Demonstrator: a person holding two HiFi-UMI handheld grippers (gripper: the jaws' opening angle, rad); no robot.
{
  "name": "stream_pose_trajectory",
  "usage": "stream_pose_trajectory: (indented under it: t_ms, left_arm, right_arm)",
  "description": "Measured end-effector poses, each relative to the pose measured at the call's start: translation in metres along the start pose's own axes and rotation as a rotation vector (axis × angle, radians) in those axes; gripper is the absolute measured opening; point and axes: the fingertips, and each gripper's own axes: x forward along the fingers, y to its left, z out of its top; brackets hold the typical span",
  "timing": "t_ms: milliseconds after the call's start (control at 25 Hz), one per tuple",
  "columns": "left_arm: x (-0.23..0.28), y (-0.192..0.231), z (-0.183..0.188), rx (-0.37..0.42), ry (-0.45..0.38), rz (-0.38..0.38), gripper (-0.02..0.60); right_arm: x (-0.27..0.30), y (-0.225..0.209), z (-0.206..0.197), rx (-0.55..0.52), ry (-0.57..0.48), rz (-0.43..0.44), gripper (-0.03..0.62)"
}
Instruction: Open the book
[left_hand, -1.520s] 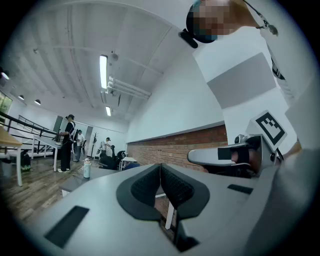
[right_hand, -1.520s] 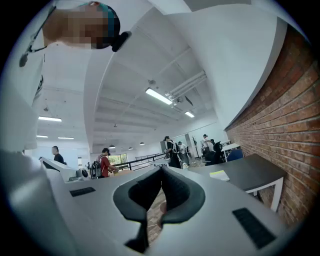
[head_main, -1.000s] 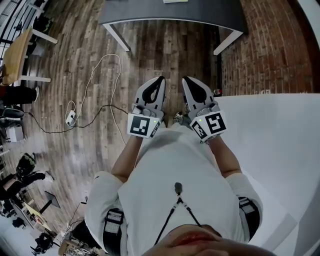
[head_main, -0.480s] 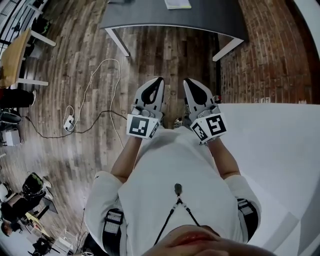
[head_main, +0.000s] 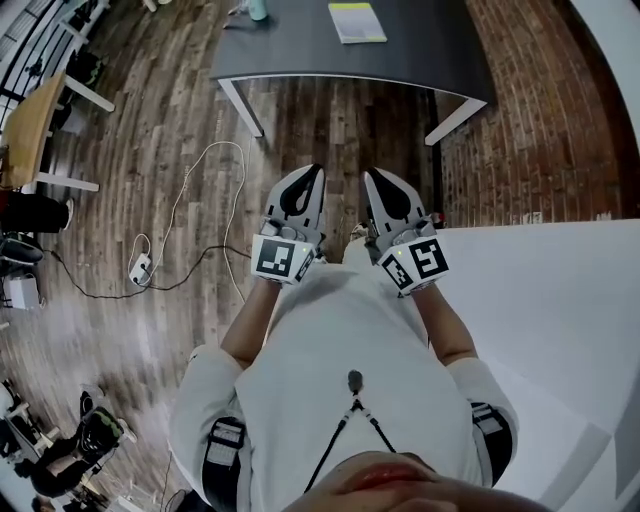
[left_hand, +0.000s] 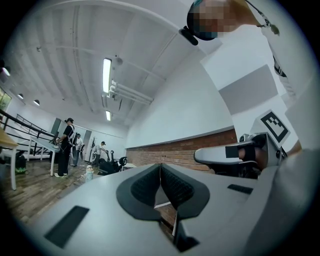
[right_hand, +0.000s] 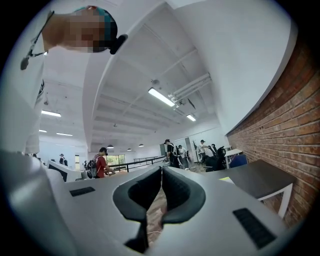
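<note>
Vs a sec ago, the dark table (head_main: 300, 50) sits further into the head view. Then I had only its near edge and a sliver of the book. Now the whole book (head_main: 357, 22) shows, flat on the tabletop toward the right end, looks closed, w/ a teal bottle (head_main: 258, 9) well apart to its left. So I'm closing in, but the book is still well ahead of both tools and nothing's touched yet. L gripper (head_main: 316, 172) and R gripper (head_main: 371, 175) ride side by side in front of my chest, pointing at the table, each w/ jaws pressed together and empty. Approach phase only, imo. Jaws must part before I can lift the cover.
</note>
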Motion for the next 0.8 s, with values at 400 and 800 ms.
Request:
stream_pose_trajectory:
  t_ms: [400, 800]
  left_arm:
    - [0.049, 0.026, -0.011, 0.032, 0.008, -0.002, 0.023]
    - [0.129, 0.053, -0.017, 0.030, 0.019, 0.015, 0.023]
  right_arm:
    - [0.049, -0.043, -0.016, 0.031, 0.031, 0.015, 0.037]
    - [0.103, -0.109, -0.009, 0.021, 0.070, 0.031, 0.038]
